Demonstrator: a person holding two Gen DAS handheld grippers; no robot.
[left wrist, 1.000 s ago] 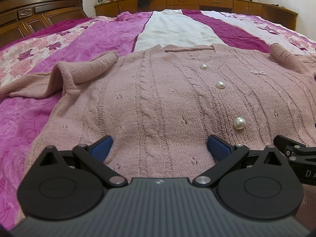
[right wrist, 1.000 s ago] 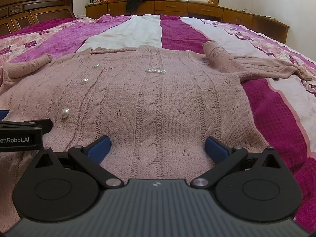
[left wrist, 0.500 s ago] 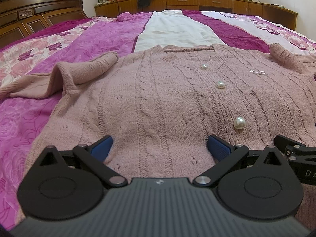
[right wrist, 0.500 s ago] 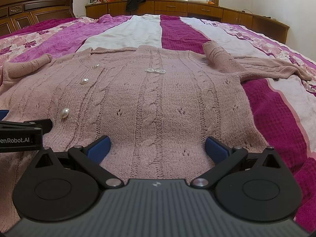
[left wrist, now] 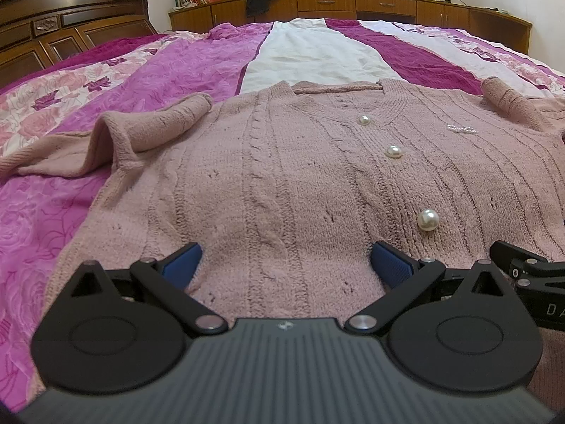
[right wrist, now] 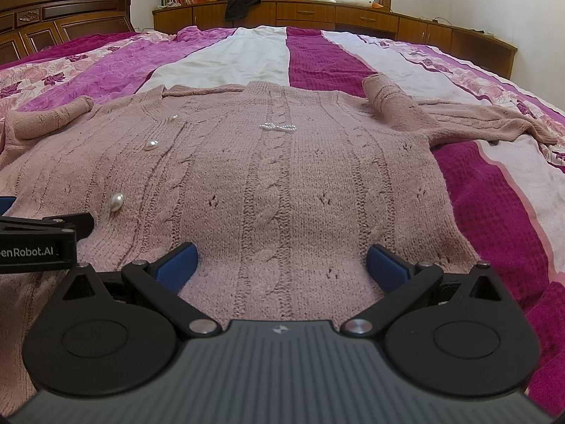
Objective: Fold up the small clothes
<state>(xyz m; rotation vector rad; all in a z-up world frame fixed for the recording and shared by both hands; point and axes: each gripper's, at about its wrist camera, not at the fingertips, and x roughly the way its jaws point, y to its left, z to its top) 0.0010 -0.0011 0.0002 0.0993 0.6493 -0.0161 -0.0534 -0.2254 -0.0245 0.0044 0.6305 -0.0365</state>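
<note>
While both grippers [left wrist: 286, 265] [right wrist: 282, 263] gape, they hover over the cardigan [right wrist: 268, 183].

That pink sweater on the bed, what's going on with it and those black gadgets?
A person holds a two-finger gripper in each hand and is about to fold the pink knitted cardigan, which lies flat, buttons up, on the striped bedspread. The left gripper and right gripper sit side by side over its near hem, both open, holding nothing. No fold of the body has been made yet; both sleeves are bunched near the shoulders.
</note>
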